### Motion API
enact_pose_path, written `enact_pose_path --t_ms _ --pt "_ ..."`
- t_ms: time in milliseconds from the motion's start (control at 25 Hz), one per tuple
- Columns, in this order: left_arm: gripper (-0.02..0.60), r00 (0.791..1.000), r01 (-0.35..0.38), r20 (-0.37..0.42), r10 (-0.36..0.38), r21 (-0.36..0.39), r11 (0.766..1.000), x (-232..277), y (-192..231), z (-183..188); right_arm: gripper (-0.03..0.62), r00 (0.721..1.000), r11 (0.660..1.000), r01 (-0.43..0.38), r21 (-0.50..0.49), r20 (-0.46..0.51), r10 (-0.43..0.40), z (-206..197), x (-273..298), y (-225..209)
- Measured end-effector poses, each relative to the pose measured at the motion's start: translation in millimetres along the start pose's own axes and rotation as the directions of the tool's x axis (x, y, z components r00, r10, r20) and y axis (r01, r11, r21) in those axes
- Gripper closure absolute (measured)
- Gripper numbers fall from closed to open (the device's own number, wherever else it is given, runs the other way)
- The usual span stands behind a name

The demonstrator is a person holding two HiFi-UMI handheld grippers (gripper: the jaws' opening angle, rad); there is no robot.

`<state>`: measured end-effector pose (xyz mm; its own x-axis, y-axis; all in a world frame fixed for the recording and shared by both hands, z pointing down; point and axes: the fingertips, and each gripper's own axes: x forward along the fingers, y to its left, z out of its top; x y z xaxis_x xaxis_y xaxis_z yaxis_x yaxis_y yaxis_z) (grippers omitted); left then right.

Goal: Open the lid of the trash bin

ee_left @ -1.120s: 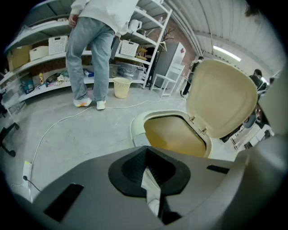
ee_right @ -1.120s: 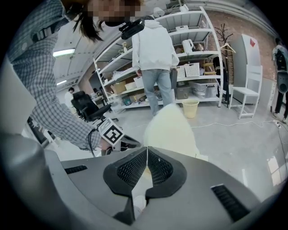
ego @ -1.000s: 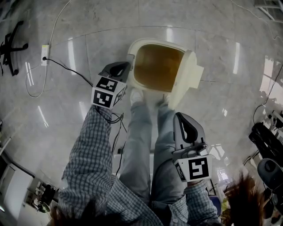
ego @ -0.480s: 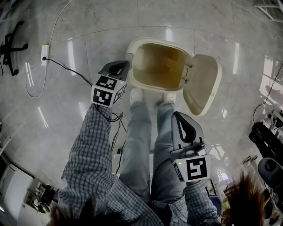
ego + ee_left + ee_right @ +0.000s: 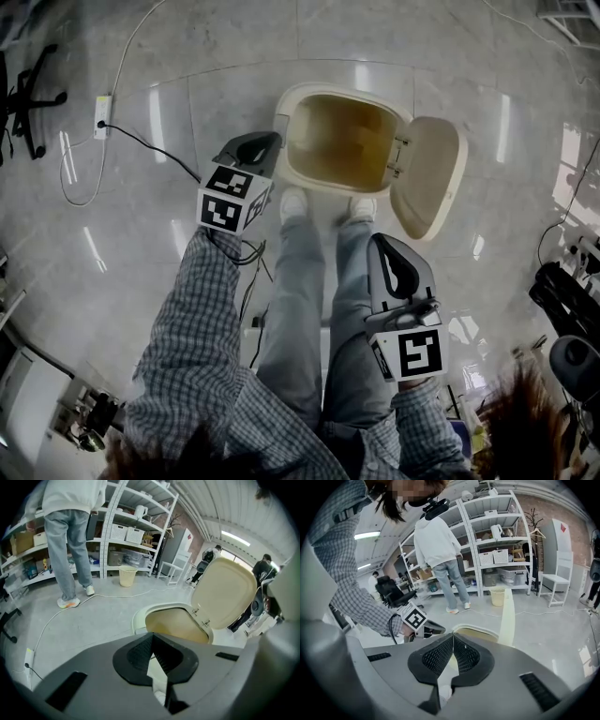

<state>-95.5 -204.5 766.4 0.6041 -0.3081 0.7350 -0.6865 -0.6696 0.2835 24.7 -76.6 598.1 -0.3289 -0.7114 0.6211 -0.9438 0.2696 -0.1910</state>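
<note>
**Bin lid is standing open, both grippers are empty**

The trash bin [image 5: 339, 139] is sitting just in front of the left gripper [image 5: 270, 141], a little to its right. The right gripper [image 5: 386, 242] is hanging farther back, beside the person's leg, and the bin is well ahead of it.

Both grippers are pinching shut on nothing. In the left gripper view the two tips are meeting, with only floor and bin showing past them. In the right gripper view they are doing the same.

The lid [image 5: 431, 187] is standing up on the side of the bin away from the left gripper. Its hinge is sitting on that far rim. The inside of the lid is facing back across the bin's mouth, toward the left gripper. Its long way is running from the hinge up to its free edge, leaning back a bit. From the right gripper it is showing edge-on, like a tall thin strip.

So the opening step is looking done. Two shoes [image 5: 293, 202] are standing right against the bin, and one may be pressing a pedal, but that spot is hidden. Next, the lid probably just needs to be staying up, with neither gripper bumping it.
</note>
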Motion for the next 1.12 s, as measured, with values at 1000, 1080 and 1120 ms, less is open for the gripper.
enact_pose_path --t_ms 1000,1080,1120 --pt "0.577 0.982 0.001 0.188 0.007 -0.038 0.999 -105 -72 95 0.576 0.993 0.999 0.037 -0.038 0.112 -0.033 82 -51 -27" --pt "0.577 0.980 0.003 0.201 0.006 -0.047 0.999 -115 -80 103 0.576 0.992 0.998 0.046 -0.031 0.118 -0.042 90 -58 -31" --pt "0.577 0.978 0.005 0.209 0.006 -0.053 0.999 -121 -84 108 0.576 0.991 0.998 0.051 -0.025 0.124 -0.047 94 -61 -33"
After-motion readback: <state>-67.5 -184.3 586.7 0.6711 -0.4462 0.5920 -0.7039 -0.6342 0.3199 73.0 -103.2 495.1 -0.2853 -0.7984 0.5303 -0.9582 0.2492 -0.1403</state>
